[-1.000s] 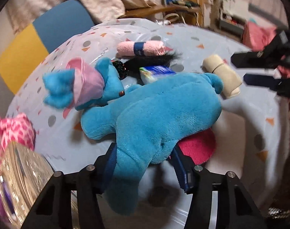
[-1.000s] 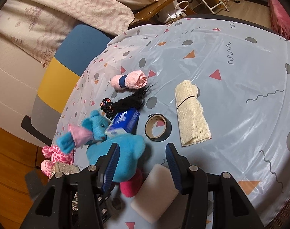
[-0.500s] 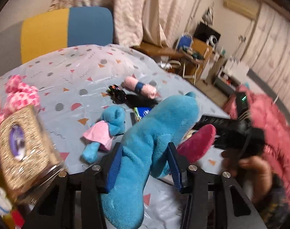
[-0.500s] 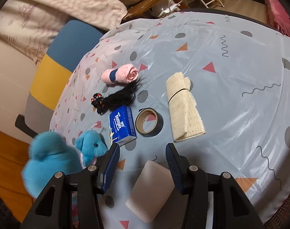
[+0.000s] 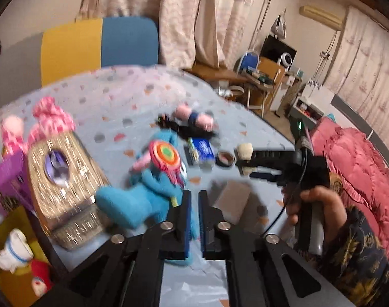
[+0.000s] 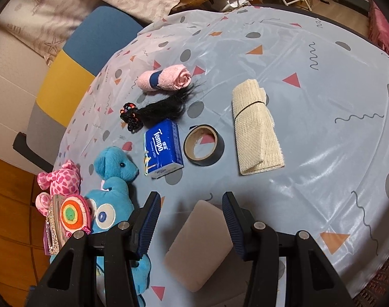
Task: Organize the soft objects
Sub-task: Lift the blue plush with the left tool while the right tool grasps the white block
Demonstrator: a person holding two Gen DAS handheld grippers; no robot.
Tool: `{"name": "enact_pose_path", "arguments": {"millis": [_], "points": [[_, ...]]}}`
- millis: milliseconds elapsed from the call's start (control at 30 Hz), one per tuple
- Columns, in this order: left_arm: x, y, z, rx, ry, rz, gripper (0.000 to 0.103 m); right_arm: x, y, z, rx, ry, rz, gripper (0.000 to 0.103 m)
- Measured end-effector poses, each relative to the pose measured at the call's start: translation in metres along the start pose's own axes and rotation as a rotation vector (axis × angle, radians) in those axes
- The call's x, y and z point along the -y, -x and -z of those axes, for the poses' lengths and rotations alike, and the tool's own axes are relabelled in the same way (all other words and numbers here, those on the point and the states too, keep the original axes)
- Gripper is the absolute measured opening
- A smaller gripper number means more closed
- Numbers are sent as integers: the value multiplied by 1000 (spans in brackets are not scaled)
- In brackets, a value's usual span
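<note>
A big blue plush toy (image 5: 143, 194) with large eyes and a rainbow lollipop hangs blurred in front of my left gripper (image 5: 194, 220). That gripper is shut, pinching a thin blue part of the toy. The right wrist view shows the big blue plush toy (image 6: 110, 204) at the table's left edge, beside a small blue bear (image 6: 117, 163). My right gripper (image 6: 192, 220) stands open above a grey foam block (image 6: 199, 243) without touching it. A pink rolled towel (image 6: 166, 78) and a cream rolled cloth (image 6: 255, 128) lie farther back.
A glittery gold box (image 5: 61, 179), a purple box (image 5: 8, 179) and a pink spotted plush (image 6: 61, 179) crowd the left edge. A black hairpiece (image 6: 158, 110), tissue pack (image 6: 163, 151) and tape roll (image 6: 203, 144) lie mid-table. A person's hand (image 5: 314, 199) holds the right gripper (image 5: 252, 165).
My left gripper rose and rolled, lifting the big blue plush off the table toward the gold box while its jaws narrowed to nearly touching. The right gripper stayed over the grey block.
</note>
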State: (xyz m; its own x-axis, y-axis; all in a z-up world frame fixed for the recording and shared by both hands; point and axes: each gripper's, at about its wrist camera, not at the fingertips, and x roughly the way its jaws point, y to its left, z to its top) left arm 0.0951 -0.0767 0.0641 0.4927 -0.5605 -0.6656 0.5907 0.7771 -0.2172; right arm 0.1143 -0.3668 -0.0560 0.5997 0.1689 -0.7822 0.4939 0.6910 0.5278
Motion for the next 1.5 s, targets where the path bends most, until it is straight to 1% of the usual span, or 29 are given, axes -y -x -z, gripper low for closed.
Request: {"name": "enact_pose_path", "arguments": {"millis": [67,100,133,167,233,300,500,600,733,767,833,867,933,1000,1133,1233,1267,1333,1400,1500], "points": [[-1,-6,7,-36,12,5,52,0,0,0,-1,-2,5,51],[1,-9,11,-45,11,-13,57,0,0,0,-1,-3,4,51],[3,-12,15,-50,-4,-39,58,1,0,0,-1,-4,3,51],[7,-16,20,-61,-21,-53,58,0,0,0,-3,-4,0,51],[11,-25,27,-78,-36,-59,58,0,0,0,-7,-4,-5,51],[13,-38,34,-113,-49,-78,58,0,0,1,-9,-3,-12,51],[11,-78,57,-223,-48,-127,57,-2,-1,0,-17,-4,-35,51],[7,-91,66,-257,-44,-142,57,-2,-1,0,-18,-4,-44,51],[2,-110,67,-290,-35,-147,57,-2,-2,0,-21,-5,-41,51],[2,-115,67,-299,-34,-142,48,-2,-2,0,-23,-7,-40,51],[1,-126,68,-307,-28,-134,46,-1,-3,0,-27,-11,-34,51],[-1,-131,69,-315,-13,-114,45,0,-4,0,-30,-17,-30,51],[1,-129,69,-297,-6,-115,44,3,-4,-1,-32,-28,-25,51],[5,-121,71,-269,-25,-112,44,5,-5,-1,-33,-39,-18,51],[15,-89,73,-182,-50,-94,44,8,-7,1,-51,-59,-8,51],[23,-63,73,-108,-67,-74,43,7,-11,6,-88,-65,-5,51],[26,-58,72,-99,-76,-70,43,5,-11,10,-95,-62,12,53],[31,-52,74,-89,-108,-67,43,3,-6,17,-88,-54,43,59],[31,-49,80,-102,-111,-54,44,0,-1,23,-84,-48,52,66],[24,-53,89,-145,-82,-30,44,-6,5,34,-96,-26,95,68]]}}
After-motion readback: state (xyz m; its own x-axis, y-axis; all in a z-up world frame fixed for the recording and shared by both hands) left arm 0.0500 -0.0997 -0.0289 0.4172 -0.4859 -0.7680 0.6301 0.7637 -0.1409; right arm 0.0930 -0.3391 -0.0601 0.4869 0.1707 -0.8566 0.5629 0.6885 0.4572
